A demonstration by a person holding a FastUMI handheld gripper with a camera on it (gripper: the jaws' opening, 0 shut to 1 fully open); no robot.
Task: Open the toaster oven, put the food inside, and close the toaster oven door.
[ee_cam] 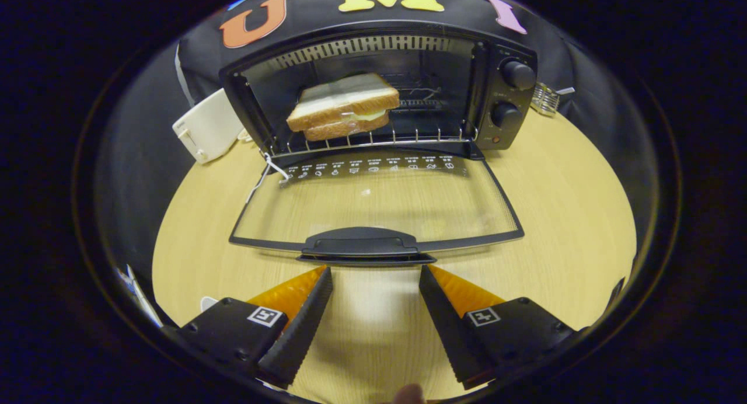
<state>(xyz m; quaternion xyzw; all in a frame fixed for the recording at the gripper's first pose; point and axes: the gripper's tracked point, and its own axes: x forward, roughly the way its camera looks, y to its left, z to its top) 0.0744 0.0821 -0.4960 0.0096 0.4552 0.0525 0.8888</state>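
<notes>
Gripper (376,270) spread wide, holding nothing, fingertips just short of door handle (360,242); round pale wood-grain table (583,217); one black toaster oven (379,94), glass door (373,208) folded flat; one sandwich (343,107) tilted on wire rack (420,140) inside; two round knobs (518,75); white toaster (207,126) beside oven.

Gripper (375,271) jaws wide apart, empty.

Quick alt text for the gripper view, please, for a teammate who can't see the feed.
The claw is open and empty, its fingertips just short of the handle of the toaster oven door, which lies folded down flat. A sandwich sits on the wire rack inside.
</notes>
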